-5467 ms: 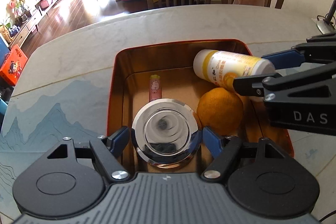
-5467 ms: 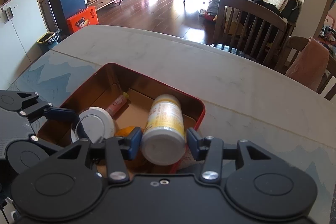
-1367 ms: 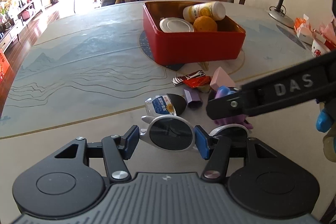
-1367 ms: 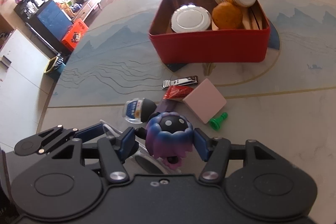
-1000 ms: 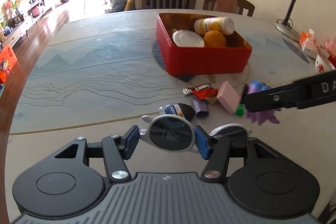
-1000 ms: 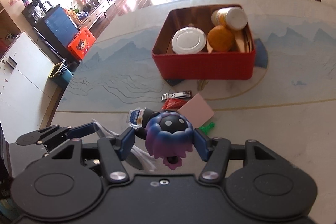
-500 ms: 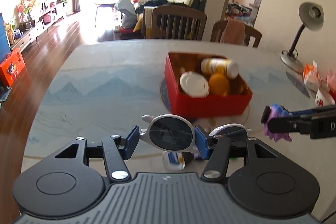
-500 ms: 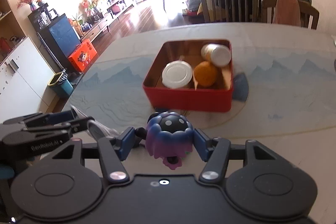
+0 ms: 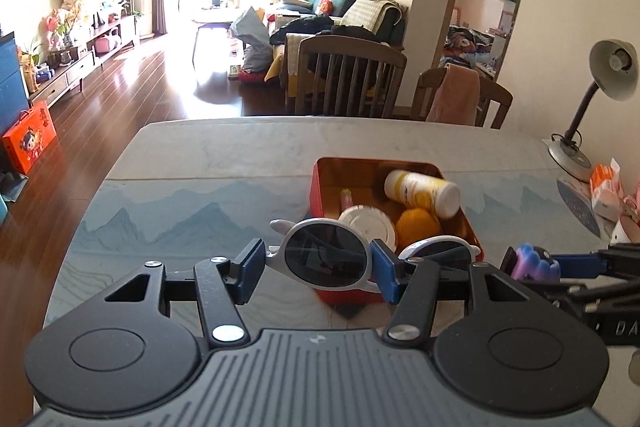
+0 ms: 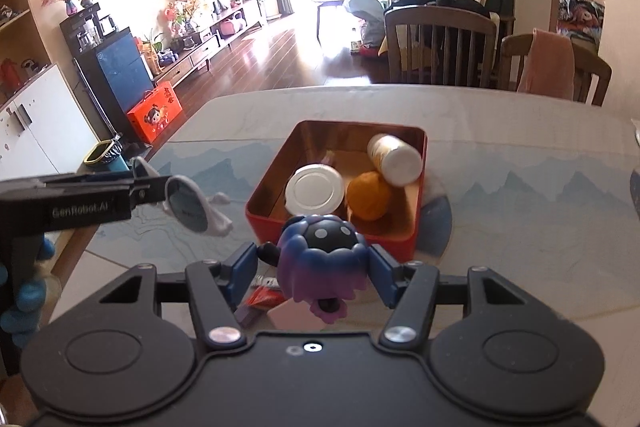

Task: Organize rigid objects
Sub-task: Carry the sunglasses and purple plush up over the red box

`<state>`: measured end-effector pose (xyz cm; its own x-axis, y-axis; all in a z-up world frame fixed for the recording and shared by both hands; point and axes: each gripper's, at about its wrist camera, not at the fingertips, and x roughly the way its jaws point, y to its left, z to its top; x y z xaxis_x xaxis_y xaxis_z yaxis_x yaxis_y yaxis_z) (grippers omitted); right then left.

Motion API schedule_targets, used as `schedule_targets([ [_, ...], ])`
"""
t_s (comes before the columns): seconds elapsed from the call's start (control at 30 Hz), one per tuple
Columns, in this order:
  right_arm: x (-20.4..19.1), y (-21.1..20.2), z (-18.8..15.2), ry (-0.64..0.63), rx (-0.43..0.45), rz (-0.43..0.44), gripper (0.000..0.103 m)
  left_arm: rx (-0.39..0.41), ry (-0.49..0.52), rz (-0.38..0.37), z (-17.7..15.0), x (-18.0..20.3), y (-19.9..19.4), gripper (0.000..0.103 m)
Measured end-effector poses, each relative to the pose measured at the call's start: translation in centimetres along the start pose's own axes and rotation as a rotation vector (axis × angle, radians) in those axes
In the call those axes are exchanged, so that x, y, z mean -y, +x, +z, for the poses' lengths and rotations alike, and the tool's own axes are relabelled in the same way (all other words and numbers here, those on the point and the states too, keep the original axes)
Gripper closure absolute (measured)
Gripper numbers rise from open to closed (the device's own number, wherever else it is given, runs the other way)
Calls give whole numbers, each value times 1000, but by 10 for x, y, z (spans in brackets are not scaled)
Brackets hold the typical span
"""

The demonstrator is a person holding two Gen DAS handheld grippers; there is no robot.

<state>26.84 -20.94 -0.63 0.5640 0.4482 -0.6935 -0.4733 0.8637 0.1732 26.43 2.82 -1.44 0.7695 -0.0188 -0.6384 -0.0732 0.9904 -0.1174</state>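
Note:
My left gripper (image 9: 320, 269) is shut on white-framed sunglasses (image 9: 326, 257), held in the air on the near side of the red tin box (image 9: 320, 187); they also show in the right wrist view (image 10: 188, 205). My right gripper (image 10: 314, 271) is shut on a purple and blue toy figure (image 10: 322, 259), also held up short of the box (image 10: 416, 163); the toy shows in the left wrist view (image 9: 534, 265). The box holds a white-lidded jar (image 10: 315, 187), an orange (image 10: 368, 195), a yellow-white bottle (image 10: 394, 153) and a pink tube (image 9: 345, 195).
Small items lie on the table under my right gripper: a red packet (image 10: 264, 297), a pink block (image 10: 294, 319), a purple piece (image 10: 248, 315). A desk lamp (image 9: 576, 131) and snack packets (image 9: 606, 191) stand at the right. Chairs (image 9: 346, 79) stand behind the table.
Both grippers have lifted their objects and moved up and forward toward the red box. The view now looks more level across the table.

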Motion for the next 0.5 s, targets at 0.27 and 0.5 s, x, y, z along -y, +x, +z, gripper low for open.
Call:
schedule_targets([
  [0.27,12,20,18,-58,1,-1,43,-4,1,33,27,14,32,46],
  [0.5,23,42,27,-99,-24,-1,43,-43,0,95,39,24,75,46],
])
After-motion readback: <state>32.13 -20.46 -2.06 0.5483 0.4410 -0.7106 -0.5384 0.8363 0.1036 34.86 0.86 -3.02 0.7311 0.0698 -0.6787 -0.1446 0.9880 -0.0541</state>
